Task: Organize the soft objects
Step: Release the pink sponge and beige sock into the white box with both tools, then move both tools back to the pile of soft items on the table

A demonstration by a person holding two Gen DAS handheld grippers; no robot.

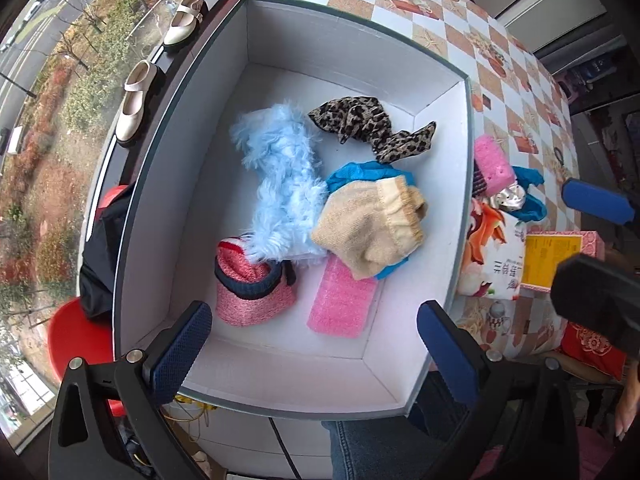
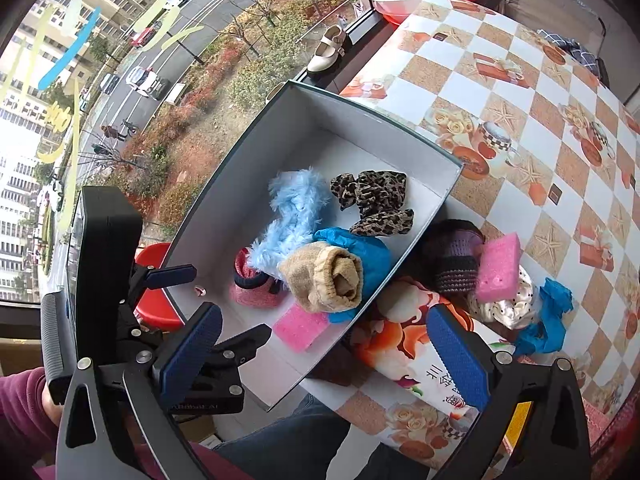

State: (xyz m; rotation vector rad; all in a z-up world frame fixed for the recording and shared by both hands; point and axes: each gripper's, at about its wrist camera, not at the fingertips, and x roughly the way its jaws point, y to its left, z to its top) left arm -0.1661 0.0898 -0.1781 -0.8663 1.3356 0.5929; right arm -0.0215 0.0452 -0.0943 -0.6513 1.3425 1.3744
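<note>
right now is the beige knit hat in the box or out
In. The beige knit hat lies inside the white box, on top of the blue cloth and beside the fluffy blue piece.

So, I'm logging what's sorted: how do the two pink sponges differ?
The flat pink sponge lies inside the box, beside the beige knit. The thick pink sponge is outside, propped on the pile on the table, and looks chunkier. Both are pink, rectangular and ungripped.
</note>
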